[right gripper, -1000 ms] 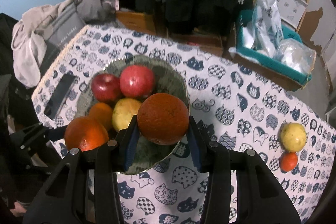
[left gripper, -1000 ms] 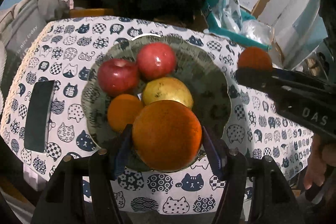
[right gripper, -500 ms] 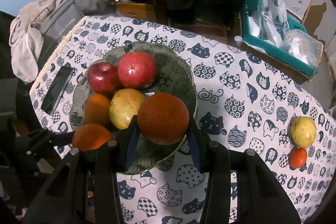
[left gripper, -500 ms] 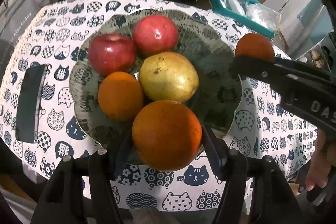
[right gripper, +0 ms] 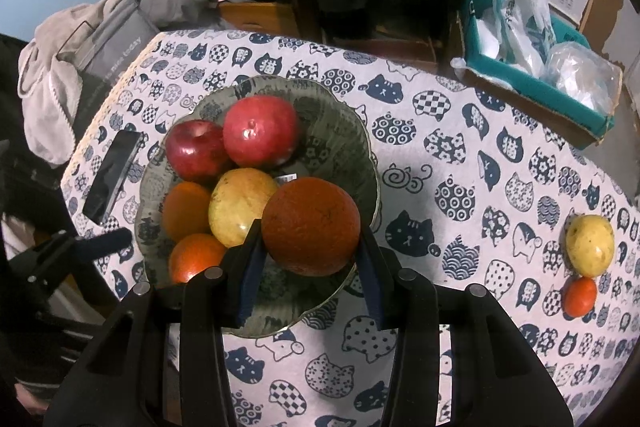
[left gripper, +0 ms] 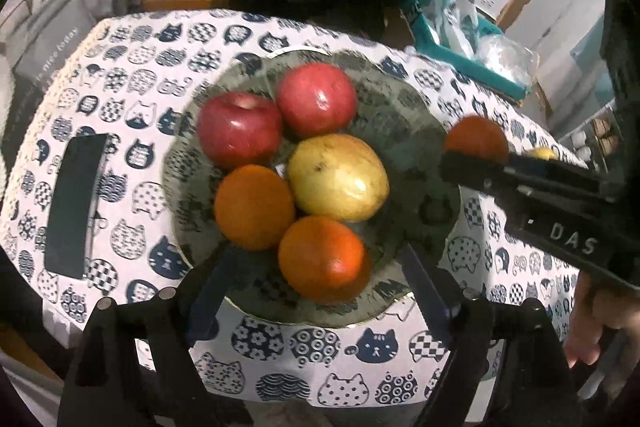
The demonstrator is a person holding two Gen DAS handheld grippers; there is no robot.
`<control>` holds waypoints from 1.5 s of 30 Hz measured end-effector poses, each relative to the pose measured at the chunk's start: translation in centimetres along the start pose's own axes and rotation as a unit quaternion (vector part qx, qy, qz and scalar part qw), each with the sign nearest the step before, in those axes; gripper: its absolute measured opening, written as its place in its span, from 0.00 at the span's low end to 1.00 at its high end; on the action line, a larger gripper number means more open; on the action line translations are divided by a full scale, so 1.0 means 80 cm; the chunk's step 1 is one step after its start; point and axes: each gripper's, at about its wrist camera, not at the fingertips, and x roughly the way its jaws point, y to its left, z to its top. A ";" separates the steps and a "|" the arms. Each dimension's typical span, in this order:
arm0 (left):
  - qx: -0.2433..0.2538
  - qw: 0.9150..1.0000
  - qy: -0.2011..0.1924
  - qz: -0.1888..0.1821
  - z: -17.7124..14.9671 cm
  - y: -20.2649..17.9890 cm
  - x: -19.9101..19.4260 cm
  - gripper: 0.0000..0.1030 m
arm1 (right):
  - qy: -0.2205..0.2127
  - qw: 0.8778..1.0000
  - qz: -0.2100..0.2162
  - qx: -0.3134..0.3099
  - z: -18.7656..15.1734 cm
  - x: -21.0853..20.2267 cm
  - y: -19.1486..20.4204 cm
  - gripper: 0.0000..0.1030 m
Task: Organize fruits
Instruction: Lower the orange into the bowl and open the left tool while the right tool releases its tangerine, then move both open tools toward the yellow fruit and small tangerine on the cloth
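A table covered by a white cloth printed with navy cat faces (right gripper: 460,163) is seen from both wrist views. On it, a wide grey-green patterned ceramic plate (left gripper: 404,115) is set, and five fruits are gathered there: two red apples (left gripper: 240,129), a yellow-green pear (left gripper: 338,177) and two oranges, one at the left (left gripper: 254,207) and one at the near rim (left gripper: 322,257). The left gripper (left gripper: 316,275) is spread wide, its fingers apart on either side of the near orange and clear of it. The right gripper (right gripper: 310,267) is closed on a large dark orange (right gripper: 311,225), held above the plate's near right part. A black phone (left gripper: 76,203) lies left of the plate. A yellow fruit (right gripper: 590,245) and a small tangerine (right gripper: 580,295), touching, rest well apart on the cloth.
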 end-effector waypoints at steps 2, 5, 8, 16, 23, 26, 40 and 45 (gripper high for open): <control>-0.009 1.000 -0.010 0.008 0.002 0.007 -0.006 0.83 | 0.006 1.000 0.003 0.001 -0.001 0.006 -0.001 0.42; -0.027 0.999 -0.020 0.020 0.004 0.022 -0.010 0.83 | 0.016 1.000 0.002 -0.001 -0.004 0.014 -0.002 0.42; -0.049 0.998 -0.024 0.026 0.008 0.036 -0.010 0.83 | 0.024 1.000 0.004 -0.004 -0.006 0.021 -0.001 0.42; -0.084 0.996 -0.033 0.021 0.011 0.051 -0.014 0.83 | 0.030 0.999 0.015 -0.014 -0.006 0.020 0.008 0.52; -0.092 0.994 -0.050 0.014 0.012 0.048 -0.026 0.83 | 0.007 1.000 0.007 -0.005 0.000 -0.006 -0.001 0.60; -0.094 0.994 -0.062 0.006 0.016 0.044 -0.036 0.83 | -0.010 1.000 -0.008 -0.002 0.001 -0.021 -0.007 0.61; -0.054 0.991 -0.123 -0.009 0.028 -0.004 -0.090 0.83 | -0.088 0.994 -0.056 0.010 -0.008 -0.109 -0.039 0.62; -0.032 0.989 -0.144 -0.010 0.029 -0.027 -0.110 0.83 | -0.108 0.991 -0.073 0.013 -0.019 -0.139 -0.053 0.62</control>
